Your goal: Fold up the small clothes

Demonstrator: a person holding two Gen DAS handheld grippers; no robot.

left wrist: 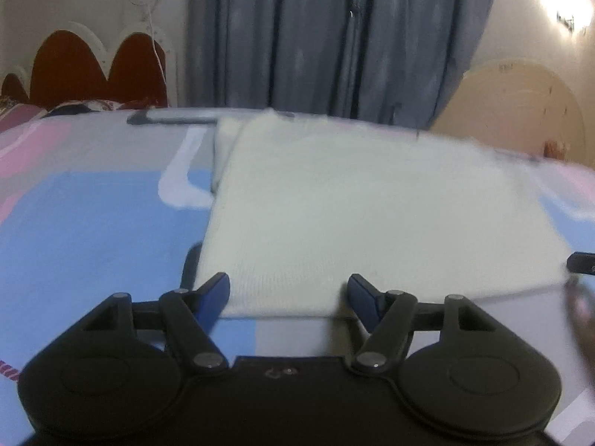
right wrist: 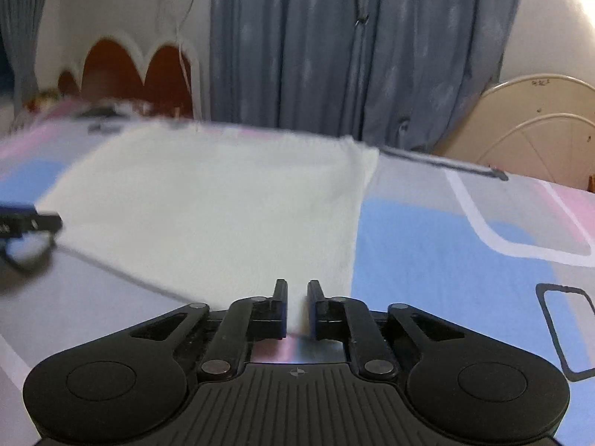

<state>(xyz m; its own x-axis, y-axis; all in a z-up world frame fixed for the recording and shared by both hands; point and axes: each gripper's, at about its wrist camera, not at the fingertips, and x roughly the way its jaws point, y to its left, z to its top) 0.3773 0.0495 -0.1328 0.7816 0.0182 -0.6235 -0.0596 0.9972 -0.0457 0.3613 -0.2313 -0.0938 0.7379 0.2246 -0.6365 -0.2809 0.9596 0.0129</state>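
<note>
Both views are motion-blurred, so I can't make out the far edge of the white garment (left wrist: 372, 204). It lies flat on the bedsheet (left wrist: 93, 223), right ahead of both claws. My left claw (left wrist: 288, 299) is spread wide at its near hem. My right claw (right wrist: 296, 306) is narrow, with the near corner between its fingers; I can't tell if it's gripping.

White garment (left wrist: 364, 200) flat on bedsheet (left wrist: 93, 223)

Garment (left wrist: 372, 215) flat on bedsheet (left wrist: 93, 223); curtain (left wrist: 334, 37) behind; headboard (left wrist: 93, 70) left.
</note>
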